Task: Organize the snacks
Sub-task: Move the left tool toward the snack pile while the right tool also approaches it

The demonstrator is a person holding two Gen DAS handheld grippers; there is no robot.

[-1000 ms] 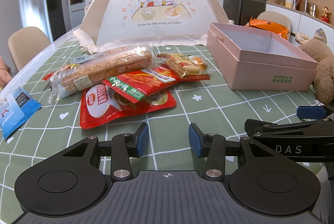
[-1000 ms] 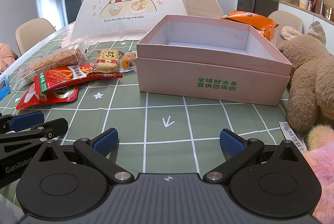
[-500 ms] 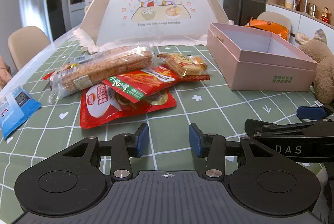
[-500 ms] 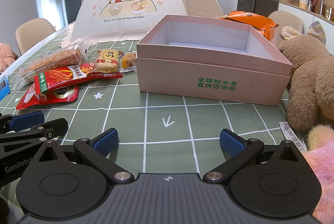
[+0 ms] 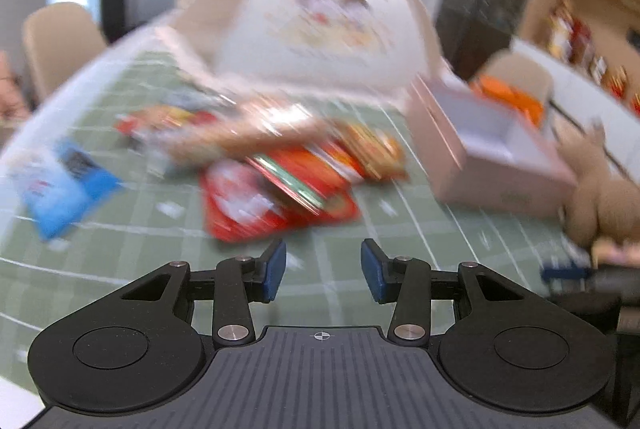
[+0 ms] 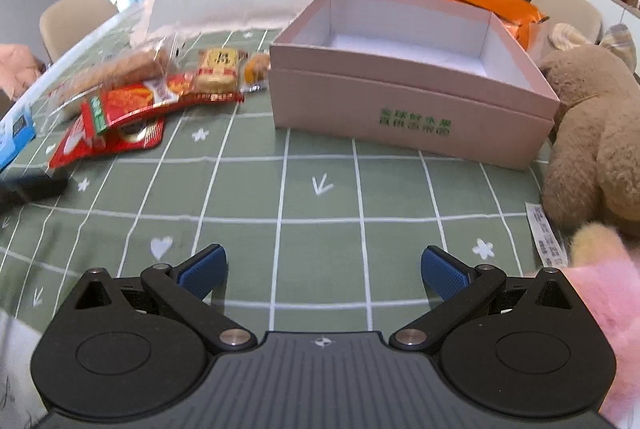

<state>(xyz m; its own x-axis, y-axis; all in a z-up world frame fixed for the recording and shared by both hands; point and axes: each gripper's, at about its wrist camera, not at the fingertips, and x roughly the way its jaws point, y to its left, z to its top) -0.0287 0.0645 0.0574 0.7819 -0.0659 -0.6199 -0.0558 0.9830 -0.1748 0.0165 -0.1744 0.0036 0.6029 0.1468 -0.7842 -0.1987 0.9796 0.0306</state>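
Currently the left gripper (image 5: pixel 323 271) has its blue-padded fingers (image 5: pixel 274 271) parted by a moderate gap, with nothing between them and only green checked cloth of the bench (image 5: pixel 120 261) beneath. The right gripper (image 6: pixel 323 271) is spread much wider, its fingers (image 6: pixel 202 272) splayed to either side and likewise touching nothing.

Ahead of the left fingers, near but apart, lies the snack pile: a red packet (image 5: pixel 264 209) closest, a red-and-green packet (image 5: pixel 304 177) overlapping it, a long clear-wrapped pastry (image 5: pixel 248 137) behind, and a small yellow biscuit pack (image 5: pixel 376 153) to the right. A blue packet (image 5: pixel 60 189) lies well off to the left. The open pink box (image 5: pixel 492 157) sits right of the pile. From the right wrist view the box (image 6: pixel 404 109) stands well ahead of the fingers and slightly right, showing nothing inside, with the same snack pile (image 6: pixel 120 113) off to the left of it and a brown plush bear (image 6: pixel 592 133) against its right side.

Compared with half a second ago, the left view is now heavily smeared and looks down on the pile from higher, with its fingers set wider. The right view has also risen and tipped, showing more of the box's floor; its finger spread looks unchanged.
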